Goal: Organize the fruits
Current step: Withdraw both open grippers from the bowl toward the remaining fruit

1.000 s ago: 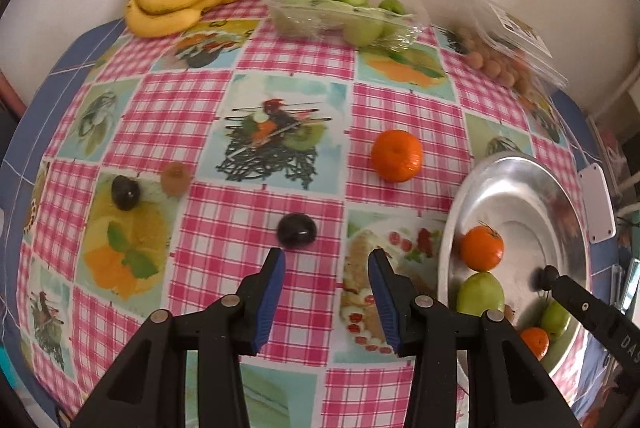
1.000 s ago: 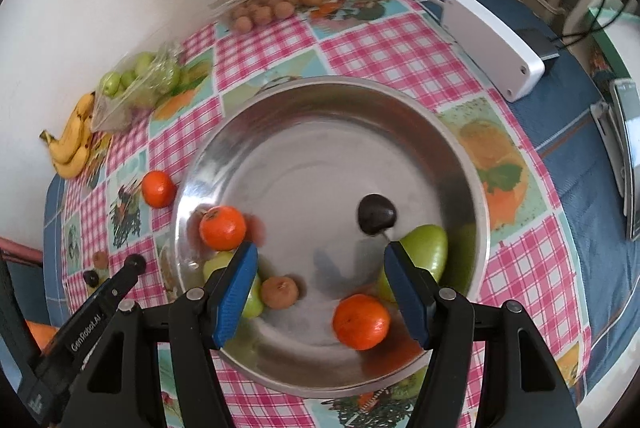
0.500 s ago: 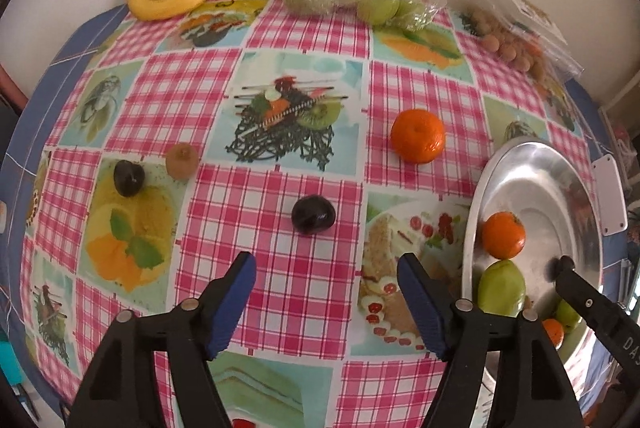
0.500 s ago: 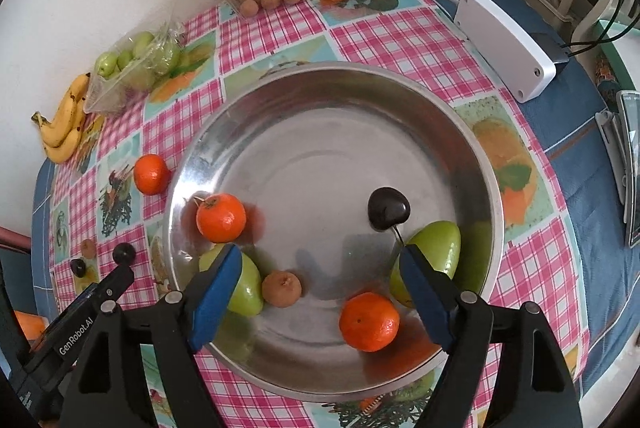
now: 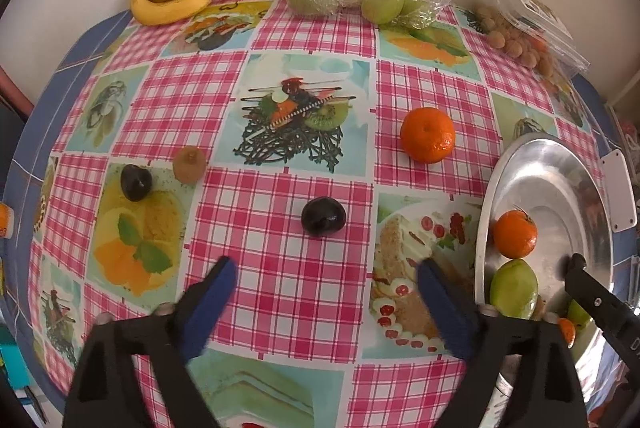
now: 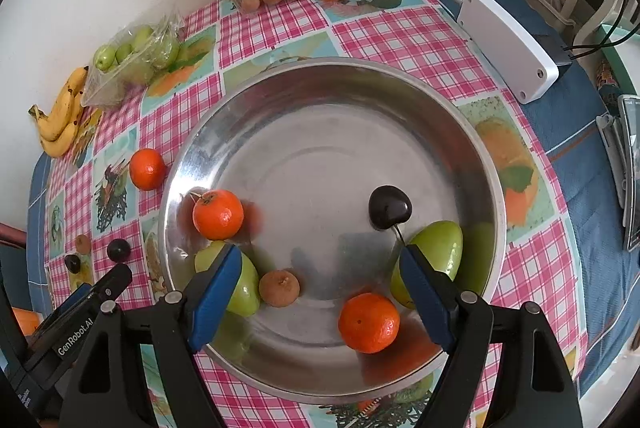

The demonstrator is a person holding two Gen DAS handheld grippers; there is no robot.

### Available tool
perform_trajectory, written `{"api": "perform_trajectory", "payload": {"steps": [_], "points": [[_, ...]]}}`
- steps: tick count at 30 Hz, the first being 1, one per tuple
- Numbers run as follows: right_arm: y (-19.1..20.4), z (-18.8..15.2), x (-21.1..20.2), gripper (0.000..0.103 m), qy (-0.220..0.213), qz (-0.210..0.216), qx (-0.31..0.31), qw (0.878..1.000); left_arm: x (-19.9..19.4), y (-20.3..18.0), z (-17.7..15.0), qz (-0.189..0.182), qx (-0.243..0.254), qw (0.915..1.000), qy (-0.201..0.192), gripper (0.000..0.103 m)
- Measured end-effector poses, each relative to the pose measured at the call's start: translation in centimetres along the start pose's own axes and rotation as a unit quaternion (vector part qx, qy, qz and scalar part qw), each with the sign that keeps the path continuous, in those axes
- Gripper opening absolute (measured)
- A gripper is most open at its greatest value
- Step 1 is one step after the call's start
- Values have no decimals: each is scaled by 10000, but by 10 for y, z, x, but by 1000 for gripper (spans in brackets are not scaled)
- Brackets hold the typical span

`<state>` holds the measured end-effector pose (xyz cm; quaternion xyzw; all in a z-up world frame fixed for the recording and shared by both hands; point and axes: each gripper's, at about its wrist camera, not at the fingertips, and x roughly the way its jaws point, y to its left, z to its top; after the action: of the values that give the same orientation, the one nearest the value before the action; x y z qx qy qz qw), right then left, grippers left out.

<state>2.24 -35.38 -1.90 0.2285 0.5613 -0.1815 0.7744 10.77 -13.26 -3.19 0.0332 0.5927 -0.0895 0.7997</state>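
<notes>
Meanwhile left gripper [image 5: 324, 286] fingers are opening, empty, above the dark plum [image 5: 323, 216].

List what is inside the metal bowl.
Inside the metal bowl: two oranges, two green fruits, a dark plum and a small brown fruit. The fingers partly cover both green fruits.

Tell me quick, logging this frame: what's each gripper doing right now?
Left gripper: jaws opening, nothing between them, above the dark plum.
Right gripper: open, empty, over the steel bowl.
</notes>
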Motion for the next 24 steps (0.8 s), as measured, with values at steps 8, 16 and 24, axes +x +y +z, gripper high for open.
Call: {"api": "perform_trajectory", "payload": {"steps": [8, 16, 24], "points": [[-2, 0, 1, 103, -1, -56, 51, 10000, 0, 3, 0, 143, -14, 9999, -91, 103], [-1, -2, 0, 103, -16, -86, 122, 9999, -3, 5, 1, 162, 16, 9998, -107, 103], [16, -4, -10, 103, -275, 41, 38, 9996, -19, 28, 8, 270, 21, 9992, -309, 103]]}}
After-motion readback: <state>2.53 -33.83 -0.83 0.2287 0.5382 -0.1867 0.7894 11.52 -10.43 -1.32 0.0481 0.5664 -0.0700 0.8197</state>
